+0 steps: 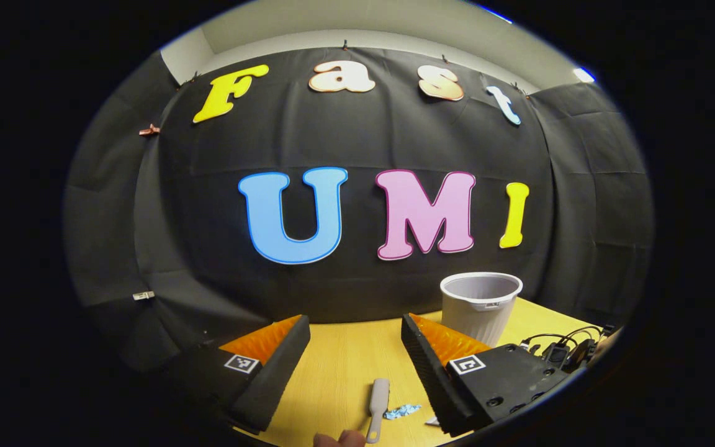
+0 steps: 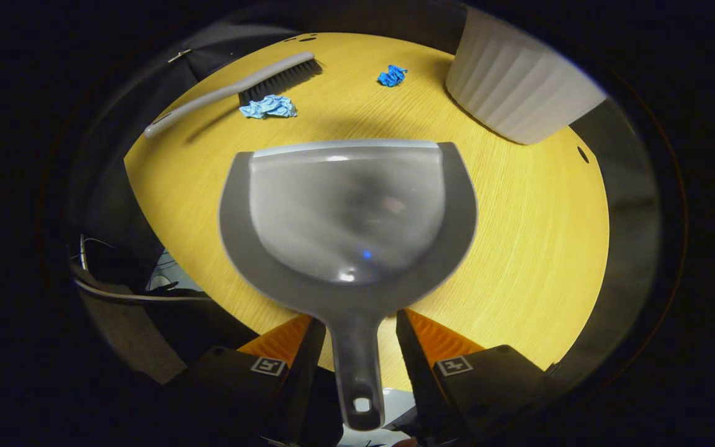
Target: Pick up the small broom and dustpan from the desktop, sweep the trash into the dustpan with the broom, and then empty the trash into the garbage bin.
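Dustpan [image 2: 348, 211] handle between right gripper [image 2: 357, 347] fingers

Grey dustpan [image 2: 348, 211] is lying open side up over the yellow desktop [image 2: 531, 248], its handle pointing back toward the camera. Small grey broom [image 2: 233, 90] is lying flat near the desktop's far edge, dark bristles beside a crumpled pale-blue scrap [image 2: 269, 107]. A smaller blue scrap [image 2: 391, 76] is sitting apart. Ribbed white garbage bin [image 2: 519, 87] is standing upright.
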`<action>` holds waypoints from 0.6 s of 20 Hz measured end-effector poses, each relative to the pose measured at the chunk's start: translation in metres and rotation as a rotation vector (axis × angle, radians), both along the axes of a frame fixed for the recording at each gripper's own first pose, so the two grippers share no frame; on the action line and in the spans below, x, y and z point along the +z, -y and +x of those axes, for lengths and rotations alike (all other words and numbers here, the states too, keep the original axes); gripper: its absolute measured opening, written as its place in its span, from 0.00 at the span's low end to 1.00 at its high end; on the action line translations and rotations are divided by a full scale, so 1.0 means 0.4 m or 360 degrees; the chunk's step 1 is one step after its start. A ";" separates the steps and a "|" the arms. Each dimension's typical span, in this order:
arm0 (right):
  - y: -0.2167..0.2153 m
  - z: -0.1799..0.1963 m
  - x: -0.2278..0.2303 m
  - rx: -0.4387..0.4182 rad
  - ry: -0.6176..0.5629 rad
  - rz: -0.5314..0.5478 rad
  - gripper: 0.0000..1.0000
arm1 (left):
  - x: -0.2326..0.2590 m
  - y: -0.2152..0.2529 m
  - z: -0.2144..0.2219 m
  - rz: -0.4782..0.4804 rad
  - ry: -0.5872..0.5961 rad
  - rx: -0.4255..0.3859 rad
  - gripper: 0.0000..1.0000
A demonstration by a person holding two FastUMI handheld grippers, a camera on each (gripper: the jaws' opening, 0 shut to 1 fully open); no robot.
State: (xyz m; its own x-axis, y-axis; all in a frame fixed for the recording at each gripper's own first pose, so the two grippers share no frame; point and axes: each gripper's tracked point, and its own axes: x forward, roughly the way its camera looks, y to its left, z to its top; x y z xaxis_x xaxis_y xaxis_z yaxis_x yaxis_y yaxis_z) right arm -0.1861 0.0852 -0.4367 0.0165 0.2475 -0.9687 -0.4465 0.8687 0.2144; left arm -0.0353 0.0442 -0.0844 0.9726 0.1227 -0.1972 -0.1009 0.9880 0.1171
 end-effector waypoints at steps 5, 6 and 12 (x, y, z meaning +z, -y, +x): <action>-0.028 0.012 -0.020 -0.0026 0.0017 0.0065 0.61 | -0.045 -0.021 -0.009 -0.0060 -0.0055 0.0093 0.95; -0.031 0.005 -0.024 -0.0045 0.0024 0.0090 0.62 | -0.050 -0.023 -0.004 -0.0062 -0.0066 0.0109 0.96; -0.031 0.010 -0.023 -0.0030 0.0147 0.0180 0.39 | -0.127 -0.025 0.023 -0.0082 -0.0185 0.0152 0.96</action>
